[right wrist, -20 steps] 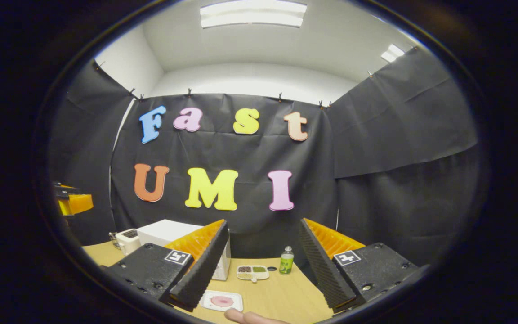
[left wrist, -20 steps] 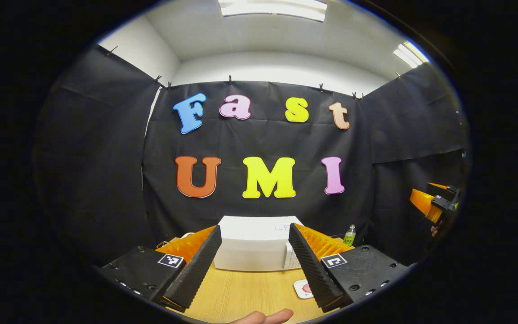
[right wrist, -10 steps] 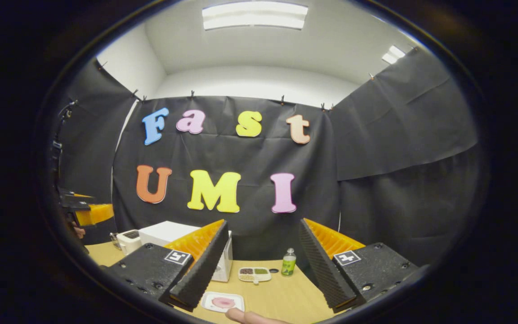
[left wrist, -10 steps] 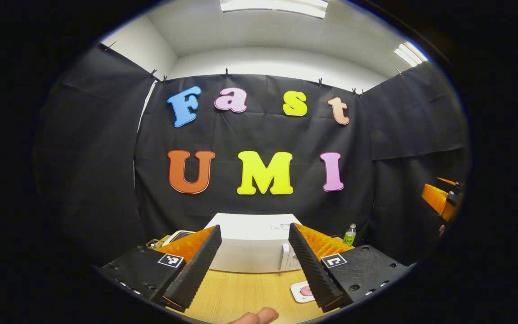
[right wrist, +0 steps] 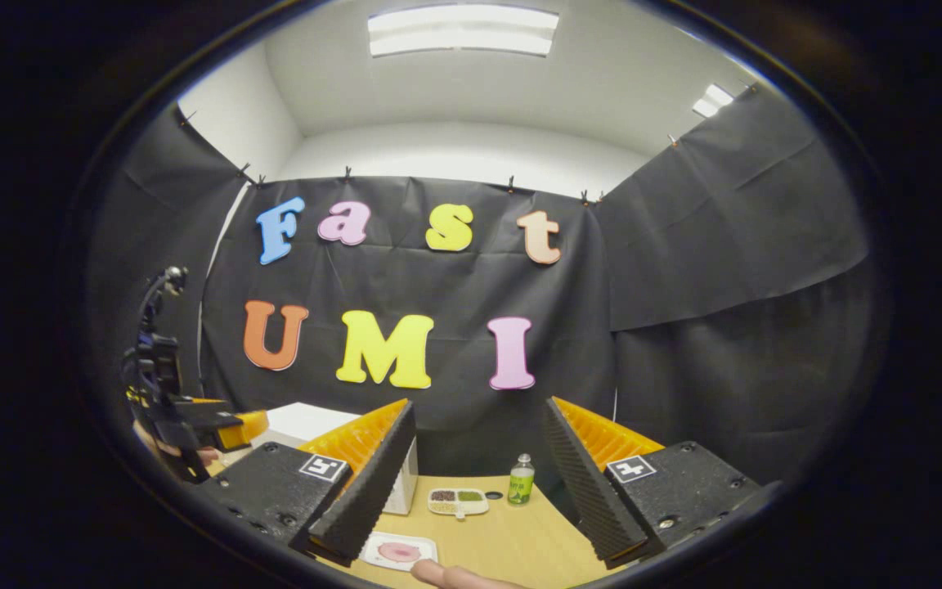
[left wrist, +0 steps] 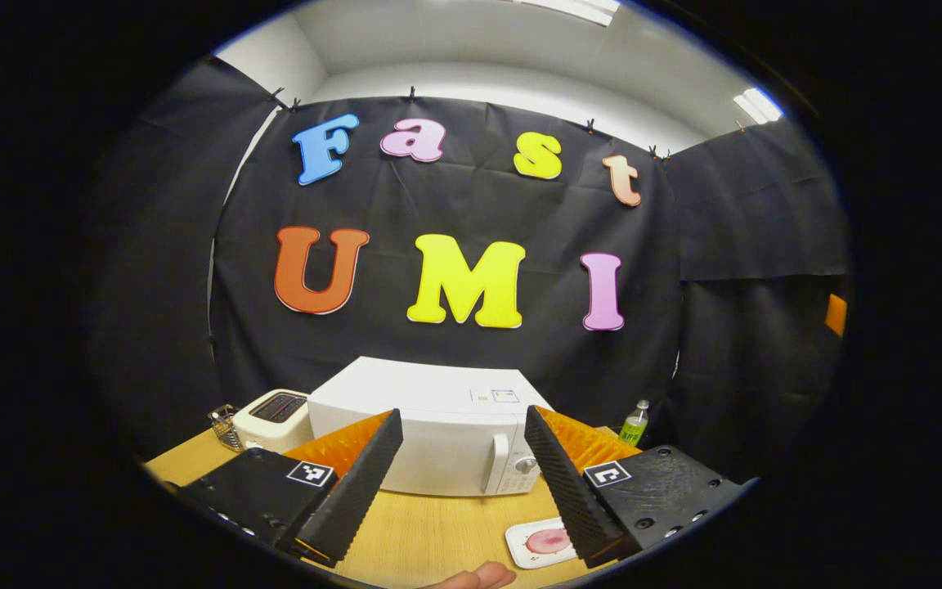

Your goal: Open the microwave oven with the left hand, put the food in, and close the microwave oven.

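Tabletop [left wrist: 430,540] microwave [left wrist: 426,438] beyond parted left gripper [left wrist: 459,483] fingers, seemingly closed.

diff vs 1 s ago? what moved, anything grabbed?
The left gripper moved forward toward the microwave, tilting down: the door and handle now show, as do the toaster and more of the food plate. In the right gripper view it came in further from the left. Nothing grabbed or released. Right gripper barely moved; both remain open, microwave closed, bottle unmoved.
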Available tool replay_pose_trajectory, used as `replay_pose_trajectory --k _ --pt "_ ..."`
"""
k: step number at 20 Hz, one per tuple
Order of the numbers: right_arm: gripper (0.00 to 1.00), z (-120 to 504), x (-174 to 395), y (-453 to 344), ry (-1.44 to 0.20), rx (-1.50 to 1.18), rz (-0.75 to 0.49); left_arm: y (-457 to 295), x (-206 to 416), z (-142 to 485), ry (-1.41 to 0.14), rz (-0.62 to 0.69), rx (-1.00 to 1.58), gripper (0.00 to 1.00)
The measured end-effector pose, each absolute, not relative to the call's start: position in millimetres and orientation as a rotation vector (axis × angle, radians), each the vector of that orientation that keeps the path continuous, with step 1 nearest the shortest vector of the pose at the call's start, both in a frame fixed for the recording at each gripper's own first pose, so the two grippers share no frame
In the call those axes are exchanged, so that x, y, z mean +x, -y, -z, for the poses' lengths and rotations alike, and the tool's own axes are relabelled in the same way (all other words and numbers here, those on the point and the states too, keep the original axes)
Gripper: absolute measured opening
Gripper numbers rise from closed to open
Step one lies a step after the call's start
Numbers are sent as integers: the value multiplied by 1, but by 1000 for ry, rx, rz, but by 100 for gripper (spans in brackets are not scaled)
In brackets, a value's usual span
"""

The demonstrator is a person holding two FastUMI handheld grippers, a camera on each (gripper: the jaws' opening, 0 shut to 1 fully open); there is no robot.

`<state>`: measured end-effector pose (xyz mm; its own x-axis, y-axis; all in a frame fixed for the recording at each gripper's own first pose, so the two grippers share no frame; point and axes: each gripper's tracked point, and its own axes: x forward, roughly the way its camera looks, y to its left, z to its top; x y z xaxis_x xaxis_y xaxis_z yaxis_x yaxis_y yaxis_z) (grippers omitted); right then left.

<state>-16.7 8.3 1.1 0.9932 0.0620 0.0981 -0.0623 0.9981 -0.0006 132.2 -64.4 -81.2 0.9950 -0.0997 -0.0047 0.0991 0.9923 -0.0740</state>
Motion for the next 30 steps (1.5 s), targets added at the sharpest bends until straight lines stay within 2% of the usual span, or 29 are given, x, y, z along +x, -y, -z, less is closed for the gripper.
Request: replay_pose_trajectory --k 7,8,9,10,11,12,13,14,16,17,18,19,20,22,23,24,25,26,27,28,29,30 --pt "100 23 6 1 48 19 -66 102 214 167 -123 137 -36 95" --pt "96 27 9 3 37 23 -72 109 223 178 -139 147 -49 95" --pt "96 32 11 6 30 28 -76 115 232 186 -148 156 -63 95" --pt "100 36 14 8 24 24 -76 122 239 193 -151 166 -74 95" --pt "96 41 17 11 16 14 -77 129 246 198 -152 176 -84 95" --pt "100 47 20 11 4 -2 -83 138 252 208 -169 195 -101 95" --pt "100 55 23 10 -7 -14 -95 147 256 216 -185 217 -111 95" --pt "96 60 25 10 -13 -19 -104 152 263 221 -182 223 -108 95" --pt "96 73 30 9 -35 -34 -118 157 275 231 -177 204 -60 95" --pt "100 79 33 10 -43 -40 -126 160 281 238 -180 200 -45 95" --pt "96 82 34 8 -42 -43 -139 161 286 247 -185 194 -47 95" --pt "100 84 37 8 -39 -40 -147 165 291 253 -188 199 -59 82" --pt "100 88 39 9 -39 -38 -149 166 295 259 -196 190 -62 94" --pt "100 97 42 14 -46 -29 -145 160 306 268 -194 147 -25 91" --pt "96 99 43 16 -48 -23 -145 158 310 268 -175 144 -10 91" --pt "100 100 45 17 -48 -19 -144 160 313 271 -163 150 -10 89" --pt "100 102 47 19 -47 -17 -141 156 317 275 -157 139 -19 85" --pt "100 103 48 21 -45 -18 -141 154 316 275 -146 137 -33 75" --pt "96 106 48 21 -50 -19 -147 151 318 276 -135 125 -33 69" --pt "96 109 49 21 -56 -19 -152 149 316 275 -124 120 -29 64" --pt "96 111 50 21 -62 -15 -158 149 318 274 -108 110 -21 53" --pt "96 113 50 20 -68 -7 -162 148 319 276 -99 92 0 60"
